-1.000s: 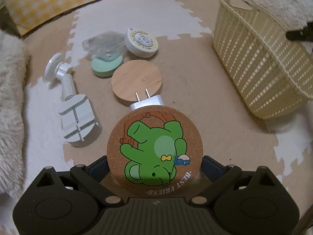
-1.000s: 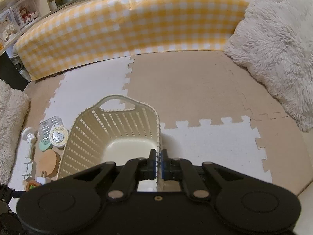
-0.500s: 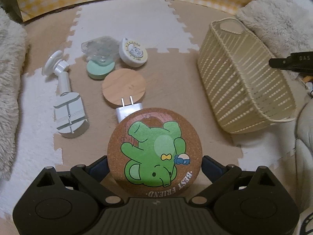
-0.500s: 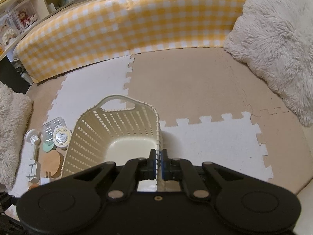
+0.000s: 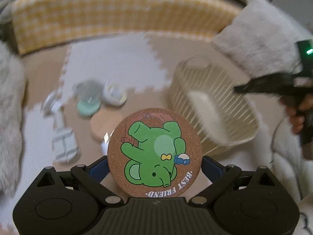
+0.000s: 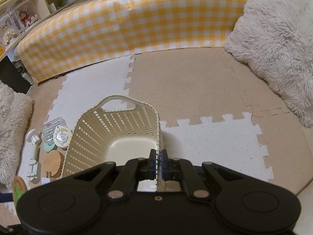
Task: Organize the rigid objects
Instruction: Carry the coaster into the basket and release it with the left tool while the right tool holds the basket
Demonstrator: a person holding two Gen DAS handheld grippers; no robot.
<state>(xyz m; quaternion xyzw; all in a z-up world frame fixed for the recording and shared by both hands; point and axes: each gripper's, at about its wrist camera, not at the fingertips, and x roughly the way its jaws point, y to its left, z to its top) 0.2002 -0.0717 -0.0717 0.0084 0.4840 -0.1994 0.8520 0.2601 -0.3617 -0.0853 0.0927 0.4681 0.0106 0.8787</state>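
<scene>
A round cork coaster [image 5: 154, 152] printed with a green elephant is clamped between the blue pads of my left gripper [image 5: 154, 166], lifted above the floor mat. Its edge also shows in the right wrist view as the coaster [image 6: 18, 188] at bottom left. The cream slatted basket [image 5: 187, 98] stands to the right of it. My right gripper [image 6: 158, 156] is shut on the near rim of the basket [image 6: 117, 133], whose bottom shows bare. In the blurred left wrist view the right gripper [image 5: 264, 87] reaches over the basket, held by a hand [image 5: 299, 117].
Left of the basket lie a wooden disc [image 6: 52, 162], a mint disc [image 5: 88, 106], a round white tape measure [image 6: 61, 137], a clear case [image 6: 52, 127], a white clamp holder [image 6: 34, 156] and a plug [image 5: 104, 145]. A yellow checked cushion [image 6: 127, 25] and fluffy pillows [image 6: 273, 49] border the mat.
My left gripper has risen and tipped upward with the coaster, so the floor items look smaller and the checked cushion has come into view. The right gripper has stayed on the basket rim.
</scene>
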